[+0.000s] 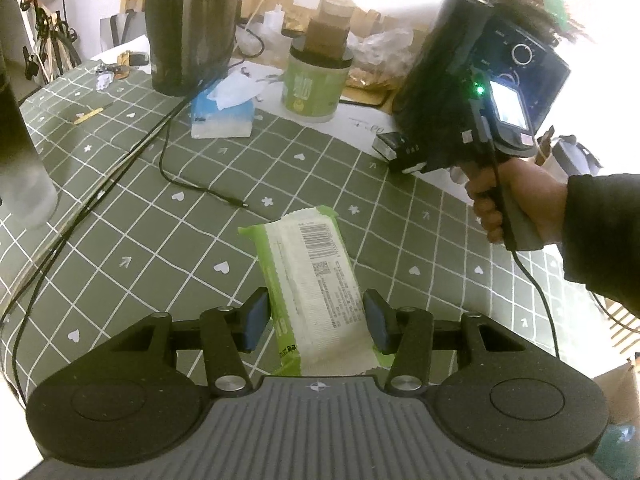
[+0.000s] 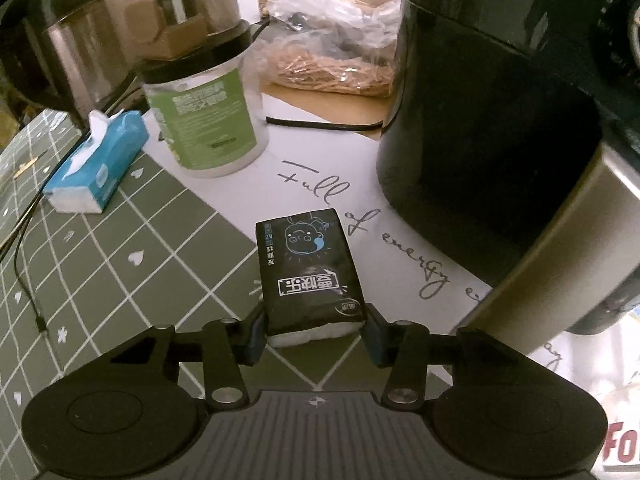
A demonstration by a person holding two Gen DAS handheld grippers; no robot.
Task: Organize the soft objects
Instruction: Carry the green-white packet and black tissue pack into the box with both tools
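Progress looks early. Left wrist view: your left gripper (image 1: pixel 316 320) clasps the green wipes pack (image 1: pixel 310 276), lower centre. Right wrist view: your right gripper (image 2: pixel 316 334) pinches the black tissue pack (image 2: pixel 308 272) at mid-frame — neither is stowed, and the blue tissue pack (image 2: pixel 96 164) waits at left.

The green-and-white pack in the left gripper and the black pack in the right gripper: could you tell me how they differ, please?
The green-and-white pack is long and flat, with crimped ends; the black pack is shorter and blockier. The green-and-white pack shows a barcode and fine print; the black pack shows a cartoon face and bold characters, with white tissue visible at its near end. Both are soft, and each is clamped between a gripper's pads: left gripper, right gripper.
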